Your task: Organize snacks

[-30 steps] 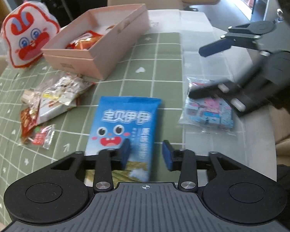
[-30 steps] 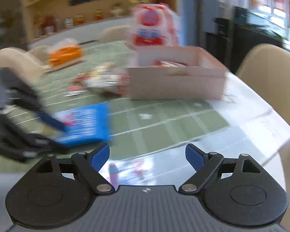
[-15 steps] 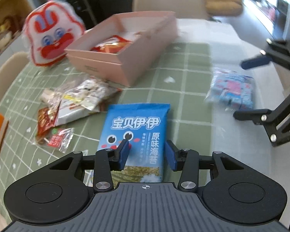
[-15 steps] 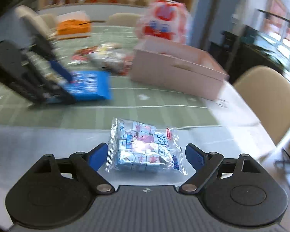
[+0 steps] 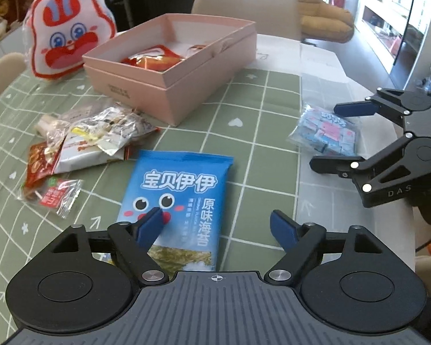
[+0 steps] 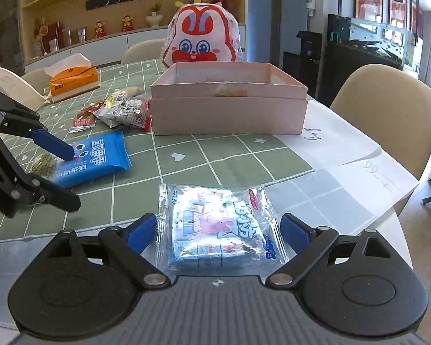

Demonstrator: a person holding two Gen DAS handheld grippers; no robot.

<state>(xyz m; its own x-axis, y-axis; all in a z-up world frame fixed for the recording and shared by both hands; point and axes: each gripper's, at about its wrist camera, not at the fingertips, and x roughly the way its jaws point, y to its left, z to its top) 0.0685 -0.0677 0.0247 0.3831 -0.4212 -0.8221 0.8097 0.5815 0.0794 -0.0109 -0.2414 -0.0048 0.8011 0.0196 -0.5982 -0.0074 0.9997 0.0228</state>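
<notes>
A blue seaweed packet (image 5: 181, 198) lies flat on the green checked tablecloth; it also shows in the right wrist view (image 6: 92, 161). My left gripper (image 5: 217, 227) is open just above its near end. A clear bag of small blue candies (image 6: 218, 227) lies between the open fingers of my right gripper (image 6: 218, 231); it also shows in the left wrist view (image 5: 326, 132). The open pink box (image 5: 172, 69) stands beyond with orange snacks inside; it also shows in the right wrist view (image 6: 230, 100).
A pile of small wrapped snacks (image 5: 80, 143) lies left of the blue packet. A rabbit-face bag (image 5: 69, 28) stands behind the box. An orange tissue box (image 6: 71, 80) sits far left. White paper sheets (image 6: 344, 149) cover the table's right side. Chairs ring the table.
My left gripper has opened wider over the blue packet. My right gripper has moved in so its open fingers straddle the candy bag.
</notes>
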